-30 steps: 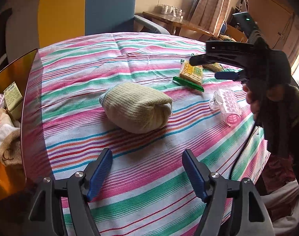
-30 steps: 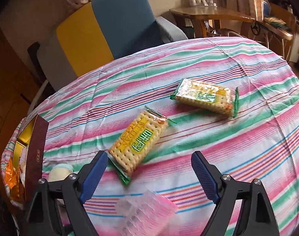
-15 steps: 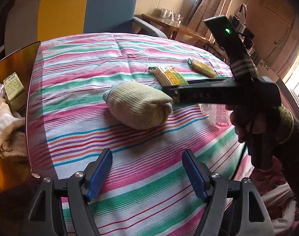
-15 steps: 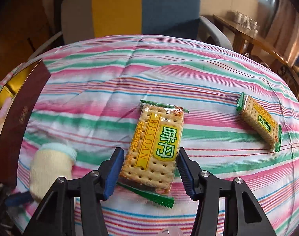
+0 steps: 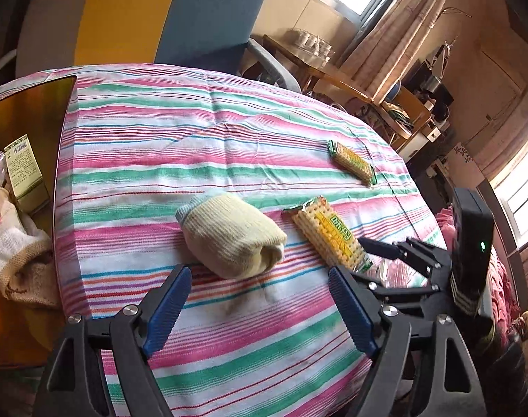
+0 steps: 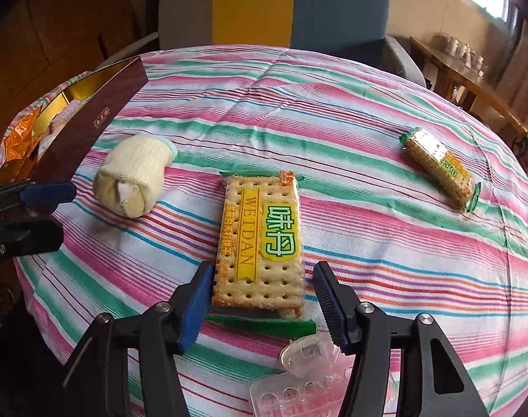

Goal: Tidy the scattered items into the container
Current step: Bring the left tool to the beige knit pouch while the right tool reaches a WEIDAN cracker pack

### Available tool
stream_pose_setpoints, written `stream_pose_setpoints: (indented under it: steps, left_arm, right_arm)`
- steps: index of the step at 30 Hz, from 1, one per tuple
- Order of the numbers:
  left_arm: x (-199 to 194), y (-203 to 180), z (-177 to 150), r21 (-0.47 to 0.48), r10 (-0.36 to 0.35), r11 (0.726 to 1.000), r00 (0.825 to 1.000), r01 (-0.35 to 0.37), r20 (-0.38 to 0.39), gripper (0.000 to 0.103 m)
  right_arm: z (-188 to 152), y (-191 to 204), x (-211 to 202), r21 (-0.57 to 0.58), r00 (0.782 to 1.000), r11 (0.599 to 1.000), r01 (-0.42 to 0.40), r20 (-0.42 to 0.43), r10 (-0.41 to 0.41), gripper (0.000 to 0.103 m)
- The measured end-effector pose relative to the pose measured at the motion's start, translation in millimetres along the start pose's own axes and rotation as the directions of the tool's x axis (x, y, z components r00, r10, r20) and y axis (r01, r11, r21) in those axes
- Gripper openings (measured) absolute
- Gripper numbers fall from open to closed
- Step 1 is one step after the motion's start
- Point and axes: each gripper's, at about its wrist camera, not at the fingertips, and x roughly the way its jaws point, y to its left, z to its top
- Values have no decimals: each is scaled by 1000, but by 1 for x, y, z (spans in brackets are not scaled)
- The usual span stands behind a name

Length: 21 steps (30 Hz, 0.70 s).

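Showing as woven cotton cloth, matt and faintly creased: the striped cover over the bench. Looking ribbed, soft and knitted: the cream sock roll. Gleaming as glossy plastic film: the near cracker pack and the far cracker pack. Shining mirror-smooth gold inside, satin maroon outside: the cardboard box. Appearing as matt black plastic with ridged blue pads: the right tongs. Glinting clear and pink, hard plastic: the roller case.

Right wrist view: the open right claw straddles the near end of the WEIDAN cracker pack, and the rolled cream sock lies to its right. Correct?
Not quite. In the right wrist view the rolled cream sock lies left of the WEIDAN cracker pack, toward the box. The open right claw does straddle the pack's near end.
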Motion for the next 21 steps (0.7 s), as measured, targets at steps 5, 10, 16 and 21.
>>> stream_pose_setpoints:
  steps: [5, 10, 16, 21]
  left_arm:
    - [14, 6, 25, -72, 43, 996, 998, -45, -35, 83]
    - [30, 8, 38, -101, 78, 991, 995, -84, -66, 83]
    - [54, -1, 44, -51, 171, 983, 981, -176, -93, 82]
    - [57, 0, 31, 40, 201, 979, 975, -198, -92, 75]
  right_arm:
    - [-12, 7, -17, 89, 996, 996, -15, 92, 7, 73]
    - [-22, 10, -23, 163, 988, 986, -31, 156, 6, 75]
    - [-27, -3, -25, 221, 980, 974, -40, 197, -4, 75]
    - [-27, -18, -26, 252, 975, 967, -28, 218, -29, 75]
